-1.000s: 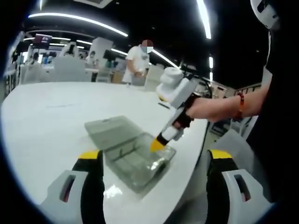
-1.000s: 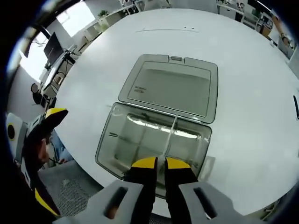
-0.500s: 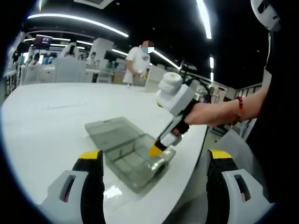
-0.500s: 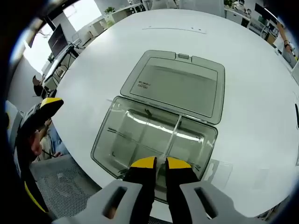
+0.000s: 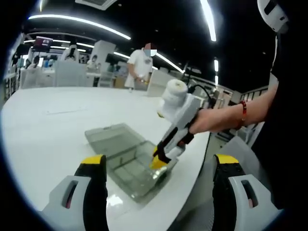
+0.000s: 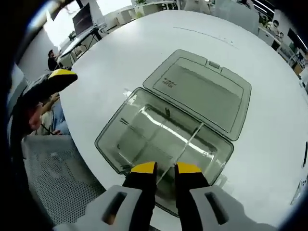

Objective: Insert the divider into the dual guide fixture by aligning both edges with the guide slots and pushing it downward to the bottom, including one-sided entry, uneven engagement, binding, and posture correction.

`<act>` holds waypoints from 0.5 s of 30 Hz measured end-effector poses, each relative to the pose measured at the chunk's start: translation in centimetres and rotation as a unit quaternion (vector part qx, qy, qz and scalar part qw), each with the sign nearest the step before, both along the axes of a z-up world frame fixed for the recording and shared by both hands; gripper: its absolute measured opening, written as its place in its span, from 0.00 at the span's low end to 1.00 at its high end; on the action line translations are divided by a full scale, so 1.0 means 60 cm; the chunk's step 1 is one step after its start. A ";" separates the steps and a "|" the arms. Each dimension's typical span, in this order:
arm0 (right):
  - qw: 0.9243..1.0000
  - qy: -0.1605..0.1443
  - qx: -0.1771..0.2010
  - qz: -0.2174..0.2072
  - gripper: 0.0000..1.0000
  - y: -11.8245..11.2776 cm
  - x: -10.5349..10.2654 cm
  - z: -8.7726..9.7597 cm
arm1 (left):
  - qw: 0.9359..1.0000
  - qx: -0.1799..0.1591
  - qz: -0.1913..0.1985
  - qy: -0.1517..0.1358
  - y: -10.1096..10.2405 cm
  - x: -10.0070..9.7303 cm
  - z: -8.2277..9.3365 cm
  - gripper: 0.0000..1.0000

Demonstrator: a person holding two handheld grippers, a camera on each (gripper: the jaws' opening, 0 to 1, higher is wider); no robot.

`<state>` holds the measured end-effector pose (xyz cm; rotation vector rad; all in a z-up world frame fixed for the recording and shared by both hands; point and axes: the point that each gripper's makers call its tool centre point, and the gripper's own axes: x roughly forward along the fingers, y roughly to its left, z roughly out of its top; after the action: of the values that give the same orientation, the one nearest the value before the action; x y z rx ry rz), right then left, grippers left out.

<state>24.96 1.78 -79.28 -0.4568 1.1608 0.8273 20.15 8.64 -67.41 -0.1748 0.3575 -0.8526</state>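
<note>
Right now my right hand-held gripper (image 6: 160,167) hangs over the near rim of the clear box (image 6: 120,137) on the white table (image 6: 120,72), tips close together with a narrow gap. The divider (image 6: 185,142) stands in the box just ahead of the tips, its long axis running straight away from me toward the open lid (image 6: 202,91). Whether I pinch its near end, I cannot tell. My left hand-held gripper (image 5: 159,166) is spread wide, well back from the box, so the right is nearer.

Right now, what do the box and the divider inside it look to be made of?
The box looks like smoke-tinted translucent plastic: the tabletop shows through and its walls gleam. The divider looks like clear, thin, glossy plastic, though that is less certain.
</note>
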 end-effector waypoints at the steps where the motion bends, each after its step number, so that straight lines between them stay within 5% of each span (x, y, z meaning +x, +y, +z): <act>1: 1.000 0.003 0.004 -0.010 0.11 0.000 -0.002 0.000 | 1.000 0.001 -0.001 0.000 0.000 0.000 0.000 0.90; 15: 0.999 -0.005 0.049 0.010 0.18 -0.005 -0.006 0.005 | 1.000 0.009 0.002 -0.001 -0.009 -0.006 0.011 0.90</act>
<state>24.57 1.47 -79.01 -0.3909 1.1026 0.8946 19.79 8.10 -66.74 -0.1575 0.3621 -0.8444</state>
